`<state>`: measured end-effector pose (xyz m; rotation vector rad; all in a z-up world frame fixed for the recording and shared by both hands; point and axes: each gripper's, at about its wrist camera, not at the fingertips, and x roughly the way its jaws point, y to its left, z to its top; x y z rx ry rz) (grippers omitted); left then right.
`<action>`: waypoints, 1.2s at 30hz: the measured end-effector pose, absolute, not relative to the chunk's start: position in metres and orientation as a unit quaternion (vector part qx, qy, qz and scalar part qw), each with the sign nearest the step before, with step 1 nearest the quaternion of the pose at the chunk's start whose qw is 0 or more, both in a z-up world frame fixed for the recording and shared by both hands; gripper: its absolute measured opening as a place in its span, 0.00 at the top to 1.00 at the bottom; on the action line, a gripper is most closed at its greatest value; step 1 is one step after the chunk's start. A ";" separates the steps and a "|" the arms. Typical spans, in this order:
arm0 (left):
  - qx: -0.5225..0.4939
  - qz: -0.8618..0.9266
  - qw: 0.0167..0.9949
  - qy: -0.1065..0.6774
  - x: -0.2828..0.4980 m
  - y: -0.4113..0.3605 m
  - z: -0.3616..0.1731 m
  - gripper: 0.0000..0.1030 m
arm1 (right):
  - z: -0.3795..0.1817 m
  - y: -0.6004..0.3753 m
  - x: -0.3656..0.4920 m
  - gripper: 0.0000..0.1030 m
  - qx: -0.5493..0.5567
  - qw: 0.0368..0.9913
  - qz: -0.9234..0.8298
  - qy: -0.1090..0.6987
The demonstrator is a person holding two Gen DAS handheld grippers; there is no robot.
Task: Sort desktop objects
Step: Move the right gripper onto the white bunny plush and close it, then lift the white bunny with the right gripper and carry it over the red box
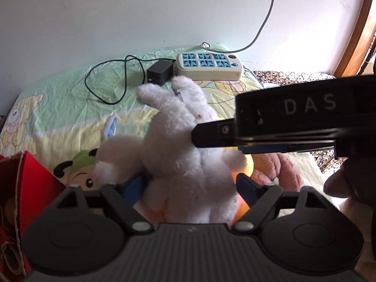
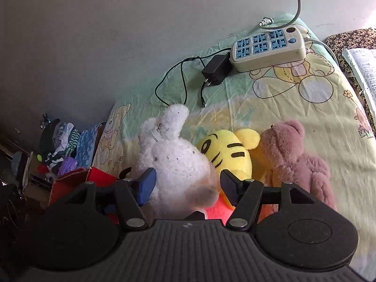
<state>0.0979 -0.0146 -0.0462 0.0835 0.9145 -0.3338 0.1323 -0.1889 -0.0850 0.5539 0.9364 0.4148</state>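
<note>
White plush rabbit (image 1: 181, 155) sits between the fingers of the left gripper (image 1: 190, 188), the blue pads wide on either side of its body; whether they press the fur cannot be told. Right gripper (image 2: 186, 186) also stands wide, the rabbit's rounded body filling the gap between its fingers, ears pointing toward the far edge of the bed. In the left wrist view the right gripper comes in from the right side, its black fingertip against the rabbit's flank. Yellow tiger plush (image 2: 225, 150) lies just beside the rabbit on its right, touching it, and pink bear plush (image 2: 293, 155) lies against the tiger, nearer the bed's right edge. All three rest on a cartoon-print sheet (image 2: 282, 108). Near the far edge by the wall: cream power strip (image 2: 268, 47) with blue sockets, black adapter (image 2: 216, 69) beside it, thin cord looped on the sheet. Red box (image 1: 25, 188) stands at the left edge.
</note>
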 end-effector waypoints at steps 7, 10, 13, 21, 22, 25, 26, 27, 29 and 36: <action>0.041 -0.163 0.879 0.447 0.098 -0.021 -0.054 0.35 | -0.094 -0.191 0.131 0.43 0.308 0.809 0.217 0.450; 0.039 -0.168 0.880 0.442 0.093 -0.020 -0.050 0.37 | -0.089 -0.190 0.124 0.51 0.301 0.812 0.232 0.442; 0.036 -0.176 0.883 0.433 0.085 -0.019 -0.042 0.38 | -0.085 -0.193 0.117 0.54 0.297 0.816 0.235 0.437; 0.034 -0.198 0.890 0.409 0.052 -0.024 -0.020 0.38 | -0.063 -0.202 0.084 0.56 0.288 0.828 0.240 0.416; 0.034 -0.200 0.891 0.405 0.047 -0.025 -0.016 0.38 | -0.060 -0.202 0.080 0.56 0.286 0.831 0.241 0.412; 0.034 -0.201 0.897 0.392 0.033 -0.023 -0.004 0.38 | -0.048 -0.200 0.068 0.56 0.273 0.841 0.245 0.398; 0.033 -0.199 0.900 0.387 0.028 -0.022 -0.001 0.38 | -0.044 -0.199 0.065 0.56 0.270 0.843 0.249 0.393; 0.032 -0.196 0.903 0.381 0.023 -0.019 0.003 0.38 | -0.040 -0.197 0.062 0.56 0.267 0.845 0.253 0.388; 0.028 -0.187 0.909 0.372 0.014 -0.013 0.011 0.38 | -0.033 -0.191 0.058 0.56 0.259 0.848 0.265 0.379; 0.029 -0.129 0.928 0.349 -0.017 0.023 0.030 0.38 | -0.022 -0.152 0.051 0.56 0.237 0.842 0.326 0.358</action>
